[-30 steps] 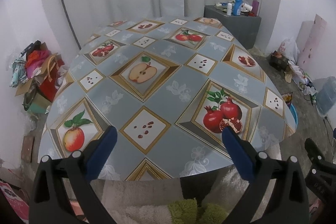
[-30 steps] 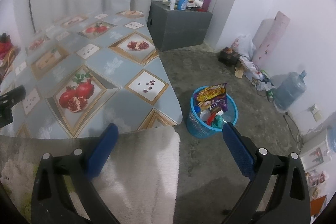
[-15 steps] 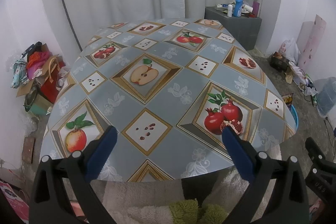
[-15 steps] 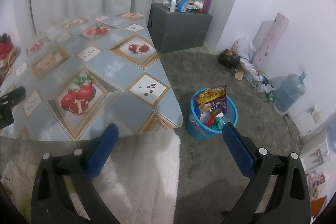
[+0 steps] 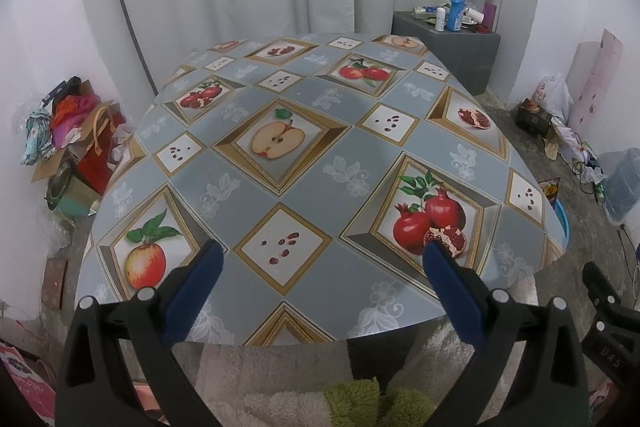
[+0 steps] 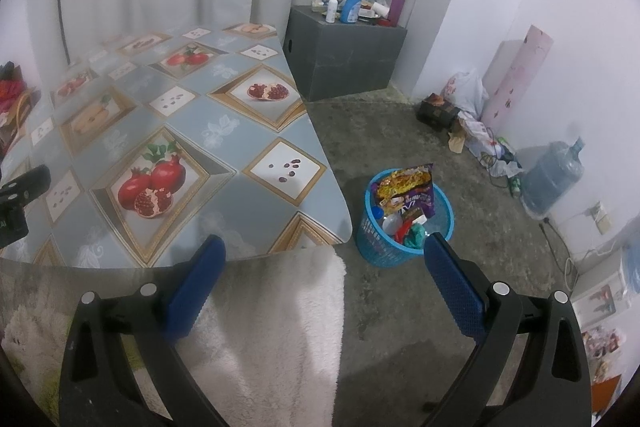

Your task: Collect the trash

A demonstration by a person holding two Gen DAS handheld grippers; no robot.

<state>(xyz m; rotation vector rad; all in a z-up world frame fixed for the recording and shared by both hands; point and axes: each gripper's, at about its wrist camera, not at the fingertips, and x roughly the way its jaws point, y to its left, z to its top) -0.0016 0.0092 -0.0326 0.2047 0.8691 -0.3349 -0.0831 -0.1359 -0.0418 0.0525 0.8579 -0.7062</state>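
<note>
White curtains and pale walls close in a small room with a rough grey floor. Over the near edge of the table (image 5: 320, 163), the left gripper (image 5: 320, 259) hangs with its blue pads spread wide and nothing between them; the fruit-patterned cloth beneath it shows apples, pomegranates and seed squares. The right gripper (image 6: 320, 251) is likewise spread apart and empty, poised above the table's right corner and a fluffy white rug (image 6: 272, 327) on the floor. Just beyond its right pad stands a blue basket (image 6: 404, 227), on the floor near the table's corner, already filled with trash: a yellow snack bag (image 6: 404, 181), a purple wrapper (image 6: 420, 203) and other scraps. Farther back, a grey box (image 6: 344, 55) against the curtain carries bottles and small containers. A water jug (image 6: 554, 175) and a heap of bags sit along the right wall.
</note>
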